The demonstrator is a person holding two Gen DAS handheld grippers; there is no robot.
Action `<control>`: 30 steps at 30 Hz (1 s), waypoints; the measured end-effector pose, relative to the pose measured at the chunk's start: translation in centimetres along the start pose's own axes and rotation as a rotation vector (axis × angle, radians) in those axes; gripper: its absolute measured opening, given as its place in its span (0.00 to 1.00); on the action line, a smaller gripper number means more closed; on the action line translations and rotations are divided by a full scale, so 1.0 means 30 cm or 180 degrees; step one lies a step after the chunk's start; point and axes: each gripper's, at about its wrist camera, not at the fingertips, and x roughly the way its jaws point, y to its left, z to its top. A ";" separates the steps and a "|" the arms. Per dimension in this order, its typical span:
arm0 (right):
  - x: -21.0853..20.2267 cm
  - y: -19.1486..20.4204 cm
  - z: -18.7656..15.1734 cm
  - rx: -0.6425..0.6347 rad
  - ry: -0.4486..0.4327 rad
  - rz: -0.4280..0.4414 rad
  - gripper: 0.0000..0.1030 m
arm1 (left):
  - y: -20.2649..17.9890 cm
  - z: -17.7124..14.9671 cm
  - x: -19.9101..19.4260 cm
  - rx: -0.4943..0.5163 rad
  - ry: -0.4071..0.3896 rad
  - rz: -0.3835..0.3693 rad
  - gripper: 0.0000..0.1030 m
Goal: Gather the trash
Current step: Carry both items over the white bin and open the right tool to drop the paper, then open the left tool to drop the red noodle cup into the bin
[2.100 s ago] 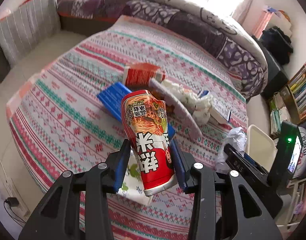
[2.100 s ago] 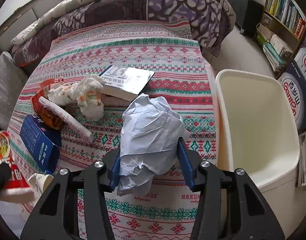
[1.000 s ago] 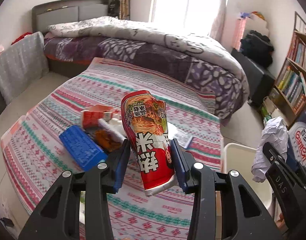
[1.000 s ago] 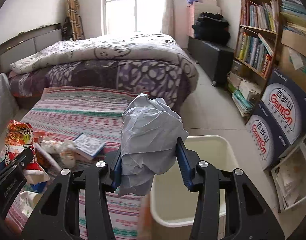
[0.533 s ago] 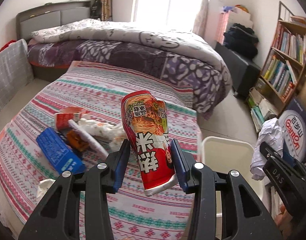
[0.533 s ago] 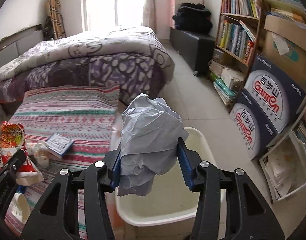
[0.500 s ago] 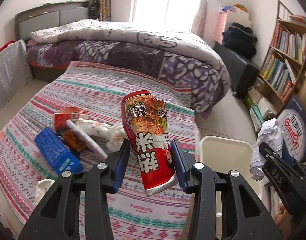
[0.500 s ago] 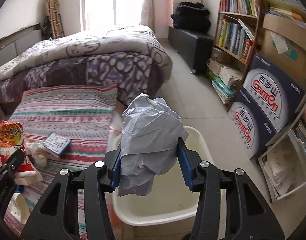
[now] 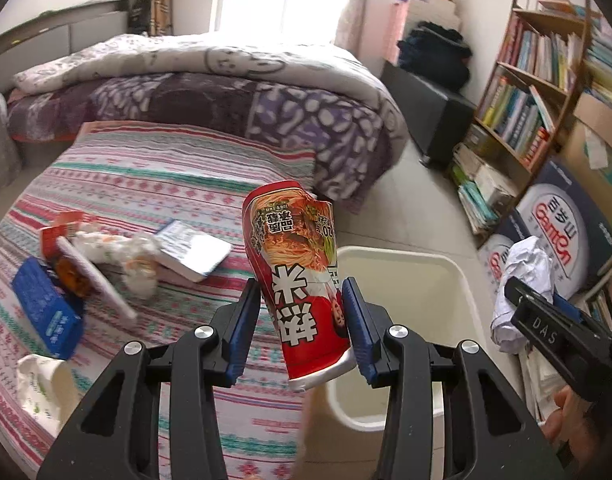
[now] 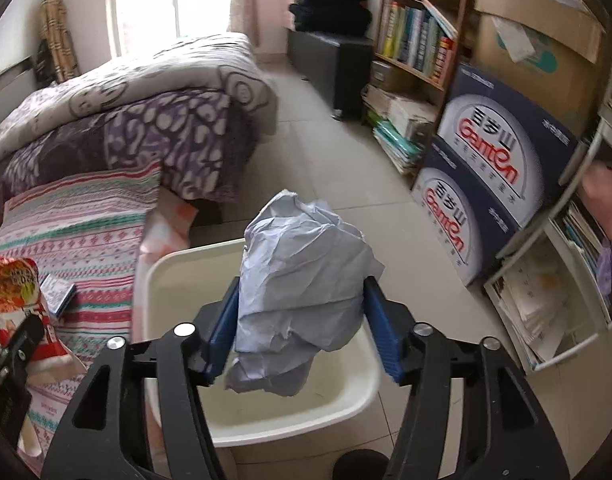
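Observation:
My left gripper (image 9: 302,328) is shut on a red noodle packet (image 9: 302,276) and holds it in the air at the left edge of the white bin (image 9: 457,280). My right gripper (image 10: 302,332) is shut on a crumpled ball of pale paper (image 10: 302,292), held right over the open white bin (image 10: 174,276). The paper ball also shows in the left wrist view (image 9: 521,280). The noodle packet shows at the left of the right wrist view (image 10: 14,292).
On the striped bedspread (image 9: 154,184) lie a blue box (image 9: 46,316), a red carton (image 9: 54,236), crumpled wrappers (image 9: 118,256), a small book (image 9: 194,248) and a paper cup (image 9: 46,384). Bookshelves (image 10: 417,40) and stacked Ganten boxes (image 10: 489,168) stand to the right.
Both grippers have swung right, away from the bed and toward the bin. The paper ball now hangs over the bin opening and the noodle packet has reached its left edge.

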 end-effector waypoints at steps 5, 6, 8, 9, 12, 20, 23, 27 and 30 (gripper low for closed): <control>-0.003 -0.084 0.012 0.0240 -0.0017 -0.0112 0.81 | -0.072 -0.006 0.030 0.0121 0.0034 -0.0101 0.42; -0.003 -0.097 0.014 0.0283 -0.0016 -0.0113 0.82 | -0.087 -0.010 0.035 0.0146 0.0038 -0.0114 0.42; -0.005 -0.126 0.018 0.0371 -0.0008 -0.0115 0.83 | -0.120 -0.015 0.049 0.0203 0.0061 -0.0155 0.42; -0.006 -0.142 0.021 0.0419 -0.0006 -0.0116 0.83 | -0.129 -0.018 0.052 0.0217 0.0069 -0.0174 0.42; -0.016 -0.175 0.024 0.0523 -0.0021 -0.0125 0.85 | -0.174 -0.026 0.072 0.0296 0.0105 -0.0245 0.43; -0.039 -0.227 0.028 0.0697 -0.0093 -0.0105 0.86 | -0.234 -0.043 0.078 0.0386 0.0088 -0.0413 0.73; -0.056 -0.230 0.030 0.0760 -0.0160 -0.0064 0.89 | -0.219 -0.045 0.073 0.0370 0.0092 -0.0367 0.75; -0.066 -0.193 0.026 0.0694 -0.0175 -0.0014 0.92 | -0.174 -0.044 0.050 0.0345 0.0069 -0.0233 0.78; -0.062 -0.144 0.016 0.0596 -0.0106 0.0082 0.93 | -0.131 -0.043 0.022 0.0333 0.0023 -0.0054 0.81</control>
